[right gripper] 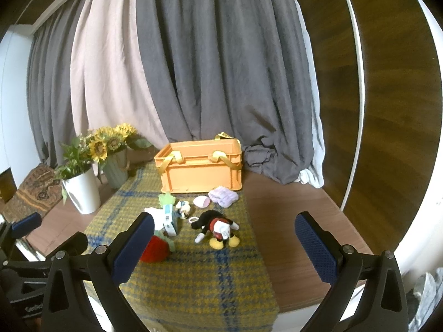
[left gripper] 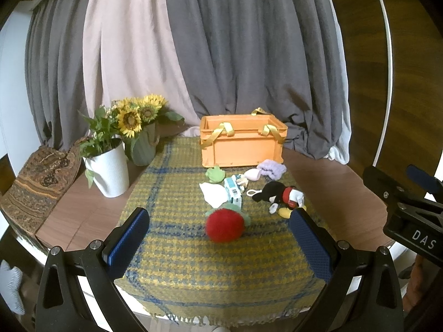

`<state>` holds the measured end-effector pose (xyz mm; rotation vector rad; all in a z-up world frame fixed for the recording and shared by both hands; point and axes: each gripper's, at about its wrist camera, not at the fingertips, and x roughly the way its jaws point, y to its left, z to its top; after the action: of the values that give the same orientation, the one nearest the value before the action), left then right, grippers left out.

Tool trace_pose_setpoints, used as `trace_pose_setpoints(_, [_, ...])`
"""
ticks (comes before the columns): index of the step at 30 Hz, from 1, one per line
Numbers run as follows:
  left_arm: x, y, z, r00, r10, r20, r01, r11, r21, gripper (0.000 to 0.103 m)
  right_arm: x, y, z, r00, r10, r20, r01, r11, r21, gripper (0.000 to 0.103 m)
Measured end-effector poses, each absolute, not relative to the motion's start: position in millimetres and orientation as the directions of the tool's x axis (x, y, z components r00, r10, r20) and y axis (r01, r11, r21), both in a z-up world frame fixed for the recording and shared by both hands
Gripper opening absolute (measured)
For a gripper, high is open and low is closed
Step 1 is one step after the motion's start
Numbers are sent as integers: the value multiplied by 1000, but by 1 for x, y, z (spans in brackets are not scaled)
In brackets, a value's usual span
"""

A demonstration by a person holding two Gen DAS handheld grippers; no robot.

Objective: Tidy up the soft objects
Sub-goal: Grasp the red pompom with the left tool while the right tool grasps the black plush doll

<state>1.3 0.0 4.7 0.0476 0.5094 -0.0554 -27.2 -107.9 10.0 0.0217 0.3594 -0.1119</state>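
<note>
The soft things lie scattered on the yellow-and-blue checked woven cloth (left gripper: 177, 251) that covers the middle of the brown wooden table (left gripper: 332, 193), in front of the orange plastic crate with yellow ribbon handles (left gripper: 242, 145) at the far end. Nearest is the round red plush strawberry with a green felt top (left gripper: 224, 225). Beyond it sit a folded white cloth (left gripper: 213, 193), a small white-and-teal plush vehicle (left gripper: 232, 189), a green plush frog (left gripper: 215, 174), a pale pink pouch (left gripper: 252, 174) and a fluffy lilac scrunchie (left gripper: 272, 167). To the right lies a black, red and white mouse plush with yellow shoes (left gripper: 282, 196).

The main risk, as I judge it, is in the crowding: the strawberry's green top lies just beside the teal vehicle and white cloth, so a deep or skewed close could pinch a neighbour or drag the cloth along. The round plush could also squeeze out sideways under an off-centre grip. The checked cloth may bunch if a finger scrapes it, and the white ribbed pot of greenery (left gripper: 109, 173) and the grey-green pot of sunflowers (left gripper: 142, 148) at far left could be knocked by a wide swing.

The left gripper (left gripper: 218, 238) hangs wide open and empty, with the strawberry lined up between its blue pads, touching nothing. The right gripper (right gripper: 224, 238) is likewise spread wide and holds nothing, facing the mouse plush.
</note>
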Motion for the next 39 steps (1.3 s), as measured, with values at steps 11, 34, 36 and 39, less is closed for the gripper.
trace_pose_setpoints(11, [55, 5, -37, 805, -82, -587, 114, 993, 17, 103, 24, -110, -18, 891, -98, -443, 104, 995, -12, 103])
trace_pose_setpoints(34, [182, 1, -158, 665, -92, -741, 135, 991, -1, 93, 168, -128, -130, 767, -89, -636, 90, 995, -31, 101])
trace_pose_setpoints(36, [188, 2, -165, 642, -112, -758, 150, 989, -19, 88, 177, -127, -136, 758, -89, -646, 82, 996, -40, 98])
trace_pose_setpoints(39, [196, 4, -171, 623, -128, -772, 158, 987, -36, 75, 190, -124, -143, 749, -78, -658, 64, 997, -46, 92])
